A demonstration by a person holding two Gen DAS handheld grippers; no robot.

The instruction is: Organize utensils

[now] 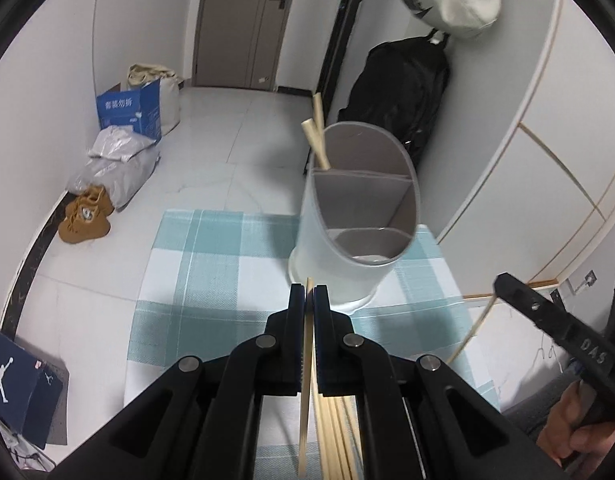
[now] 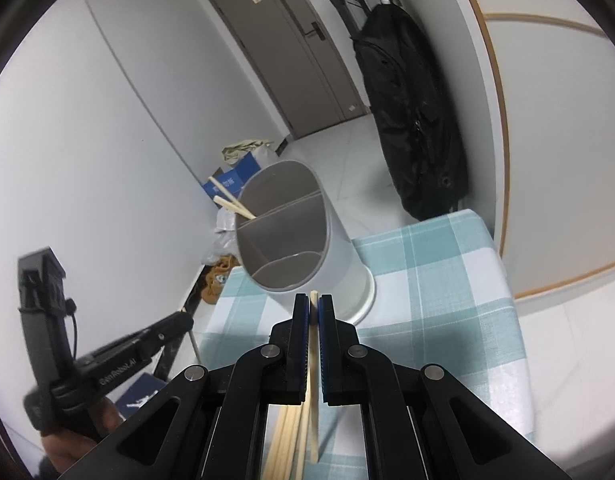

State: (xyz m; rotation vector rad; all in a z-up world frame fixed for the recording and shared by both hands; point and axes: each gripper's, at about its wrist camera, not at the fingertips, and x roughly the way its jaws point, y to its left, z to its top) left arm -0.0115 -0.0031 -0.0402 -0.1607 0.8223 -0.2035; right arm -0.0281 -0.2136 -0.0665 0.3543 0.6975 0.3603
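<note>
Left wrist: checked tablecloth under holder; tiled floor beyond.

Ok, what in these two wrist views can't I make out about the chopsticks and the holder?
- Loose chopsticks on the cloth, left wrist view: count unclear, left gripper covers them; same in right view.
- Held chopstick in right gripper: its upper end is cut off behind the gripper body.
- Holder compartment bottoms: hidden by its walls.
- Two chopsticks in holder: lower ends hidden.
</note>
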